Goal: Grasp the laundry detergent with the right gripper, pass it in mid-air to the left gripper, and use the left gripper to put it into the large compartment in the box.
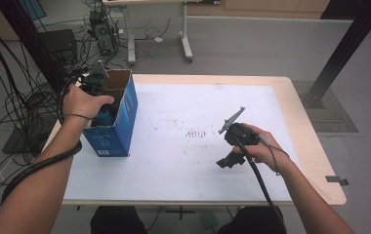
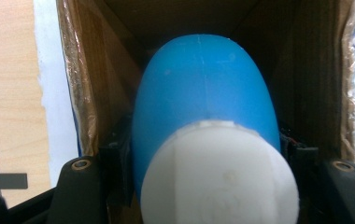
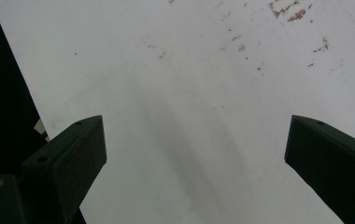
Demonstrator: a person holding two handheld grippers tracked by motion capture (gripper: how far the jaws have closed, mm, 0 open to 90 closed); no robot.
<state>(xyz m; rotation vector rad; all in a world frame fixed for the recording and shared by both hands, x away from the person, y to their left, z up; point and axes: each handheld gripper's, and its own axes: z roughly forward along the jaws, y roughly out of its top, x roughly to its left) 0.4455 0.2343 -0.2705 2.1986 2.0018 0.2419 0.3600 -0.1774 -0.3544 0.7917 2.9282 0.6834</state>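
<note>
Bottle (image 2: 203, 107), blue, white-capped, unlabelled, in box (image 1: 120, 117)

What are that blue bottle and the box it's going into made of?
The blue bottle looks like smooth moulded plastic: faint seam, soft sheen, matte white cap. The box seems cardboard: brown fibrous inner walls, glossy blue printed outside.

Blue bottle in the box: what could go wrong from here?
1. The left hand-held gripper clamps the blue bottle on its rounded sides near the white cap; it could slip or tilt.
2. The cardboard box walls sit close around the bottle, so bottle or jaws could catch a wall.
3. The right hand-held gripper is open over the white table, away from the box, so nothing steadies the box; it may shift.
</note>
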